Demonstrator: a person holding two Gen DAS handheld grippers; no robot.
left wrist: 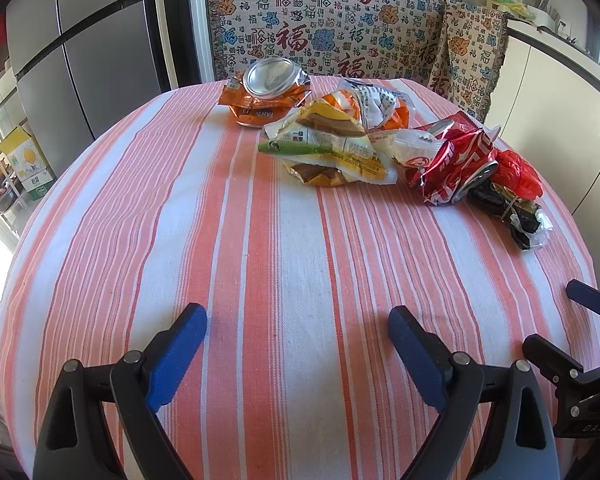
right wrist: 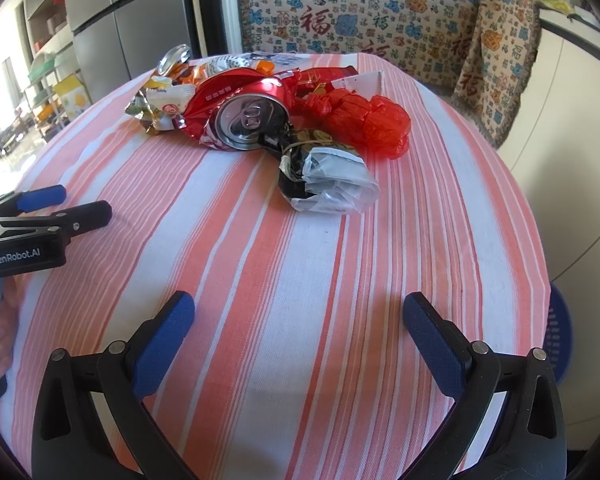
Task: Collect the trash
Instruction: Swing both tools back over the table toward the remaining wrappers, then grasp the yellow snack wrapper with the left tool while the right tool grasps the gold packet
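Trash lies in a row at the far side of the striped table (left wrist: 228, 240). A crushed orange can (left wrist: 266, 94) is at the left, a yellow snack wrapper (left wrist: 328, 144) in the middle, then a crushed red can (left wrist: 452, 164) (right wrist: 244, 116), a red plastic bag (right wrist: 364, 122) (left wrist: 516, 172) and a black-and-clear wrapper (right wrist: 324, 182) (left wrist: 520, 216). My left gripper (left wrist: 298, 320) is open and empty above the near table. My right gripper (right wrist: 300, 312) is open and empty, short of the black-and-clear wrapper.
A sofa with a patterned throw (left wrist: 328, 28) stands behind the table. A grey fridge (left wrist: 80, 52) is at the left and a white counter (left wrist: 560, 92) at the right. A blue basket (right wrist: 560, 336) shows below the table's right edge.
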